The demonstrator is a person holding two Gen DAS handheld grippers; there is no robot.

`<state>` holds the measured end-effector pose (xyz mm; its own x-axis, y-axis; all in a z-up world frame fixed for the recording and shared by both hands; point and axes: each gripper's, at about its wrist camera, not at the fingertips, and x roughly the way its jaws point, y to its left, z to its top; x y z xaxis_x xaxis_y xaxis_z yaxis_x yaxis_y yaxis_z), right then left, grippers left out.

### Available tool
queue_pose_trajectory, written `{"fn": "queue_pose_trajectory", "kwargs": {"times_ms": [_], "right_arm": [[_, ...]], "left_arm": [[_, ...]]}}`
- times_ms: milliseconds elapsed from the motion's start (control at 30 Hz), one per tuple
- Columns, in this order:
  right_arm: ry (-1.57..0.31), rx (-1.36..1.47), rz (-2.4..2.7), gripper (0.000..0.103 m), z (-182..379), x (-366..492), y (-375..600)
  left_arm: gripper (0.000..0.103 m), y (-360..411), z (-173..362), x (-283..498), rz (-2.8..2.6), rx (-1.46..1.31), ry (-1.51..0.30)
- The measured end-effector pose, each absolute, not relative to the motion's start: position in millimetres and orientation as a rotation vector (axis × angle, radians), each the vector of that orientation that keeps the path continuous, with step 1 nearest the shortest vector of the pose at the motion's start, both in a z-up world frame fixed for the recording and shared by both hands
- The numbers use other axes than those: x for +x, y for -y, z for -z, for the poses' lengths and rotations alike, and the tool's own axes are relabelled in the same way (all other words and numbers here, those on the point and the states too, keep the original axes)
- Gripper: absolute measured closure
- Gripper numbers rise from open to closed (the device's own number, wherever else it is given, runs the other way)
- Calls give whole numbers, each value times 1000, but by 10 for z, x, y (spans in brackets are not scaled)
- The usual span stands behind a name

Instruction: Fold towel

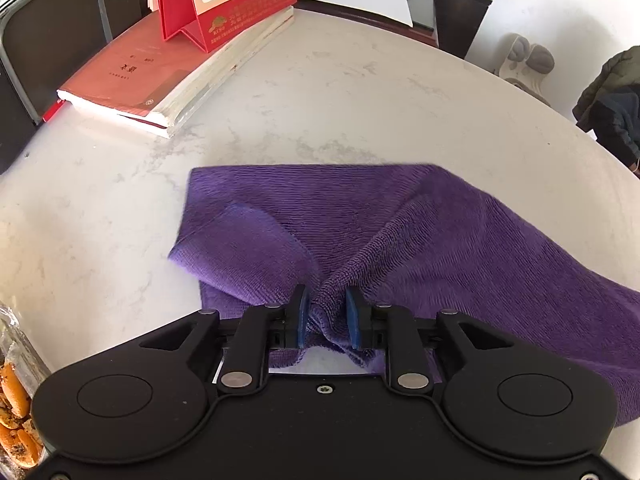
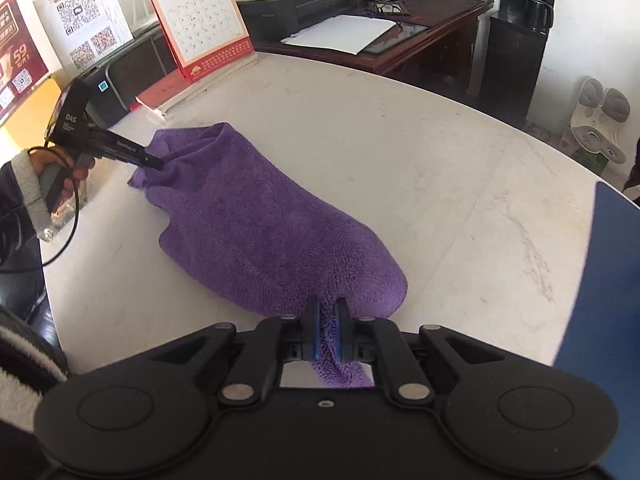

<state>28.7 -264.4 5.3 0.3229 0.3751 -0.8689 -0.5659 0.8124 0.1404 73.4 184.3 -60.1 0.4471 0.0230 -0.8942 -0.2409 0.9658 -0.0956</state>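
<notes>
A purple towel [image 1: 360, 224] lies on the white marble table [image 1: 320, 100], its near edge lifted and bunched. My left gripper [image 1: 328, 312] is shut on that bunched near edge, the cloth pinched between its blue pads. In the right wrist view the same towel [image 2: 260, 224] stretches from near right to far left, with a fold of its near end held between the pads of my right gripper [image 2: 328, 316], which is shut on it. The left gripper [image 2: 154, 163] shows there too, held by a hand [image 2: 68, 168], gripping the towel's far corner.
A red book [image 1: 132, 76] with a red desk calendar [image 1: 232, 4] on it sits at the table's far left. A bag of snacks [image 1: 16, 400] lies at the near left edge. A dark desk with a printer [image 2: 296, 4] and papers stands beyond. A blue panel [image 2: 600, 280] rises at right.
</notes>
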Motion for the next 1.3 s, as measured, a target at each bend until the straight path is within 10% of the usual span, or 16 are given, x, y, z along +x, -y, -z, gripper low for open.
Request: {"fn": "queue_pose_trajectory", "kwargs": {"times_ms": [367,700,1300], "right_arm": [[-1193,-267,-474,92,392,-36,2942],[-1012,-230,-745,56,213,258,1883],[-1014,-265,-1090,72,580,1190,-315]], "left_arm": [[83,-1752,687,522,-142,-206,-1140],[82,-1791,392,342,-96,-270,-1071],[83,-1572,759,205,114,-164,-1077]]}}
